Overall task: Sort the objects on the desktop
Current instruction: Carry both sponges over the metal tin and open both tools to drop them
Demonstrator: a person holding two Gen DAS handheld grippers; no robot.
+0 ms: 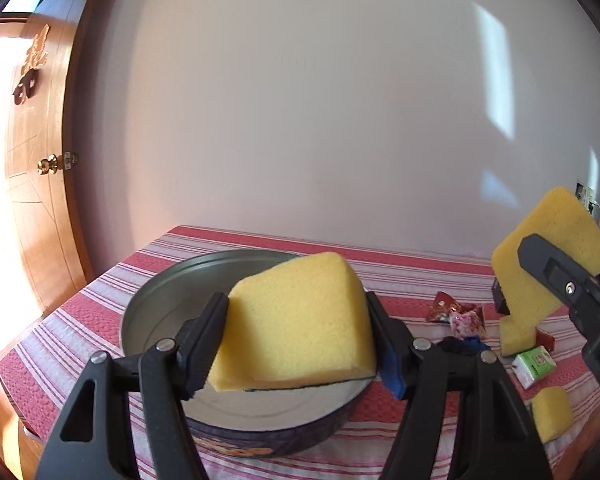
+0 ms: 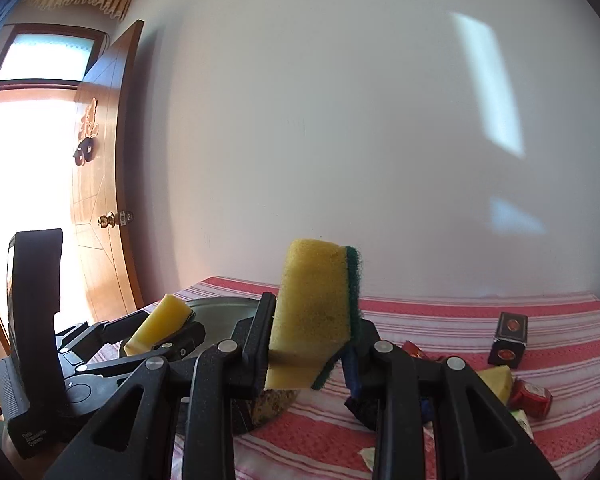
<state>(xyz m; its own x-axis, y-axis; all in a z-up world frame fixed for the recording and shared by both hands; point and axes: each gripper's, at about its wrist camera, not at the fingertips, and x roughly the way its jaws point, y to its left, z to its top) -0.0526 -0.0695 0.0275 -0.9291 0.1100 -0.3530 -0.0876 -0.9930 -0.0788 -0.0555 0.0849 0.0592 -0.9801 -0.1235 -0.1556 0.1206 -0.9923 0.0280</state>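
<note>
A soft, light sponge (image 1: 300, 320) is clamped broadside by the left gripper (image 1: 298, 330); another sponge (image 2: 314, 312) is pinched by the right gripper (image 2: 308, 344), over the near tin (image 1: 160, 312).

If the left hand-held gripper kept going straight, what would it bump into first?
Probably the far rim of the round tin: the left hand-held gripper, holding a yellow sponge, points slightly downward over it. Depth is unclear.

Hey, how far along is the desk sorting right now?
Nothing lies in the round tin yet. The left tool holds one sponge over it; the right tool grips a second sponge. A third sponge, snack packets and small boxes remain on the cloth.
</note>
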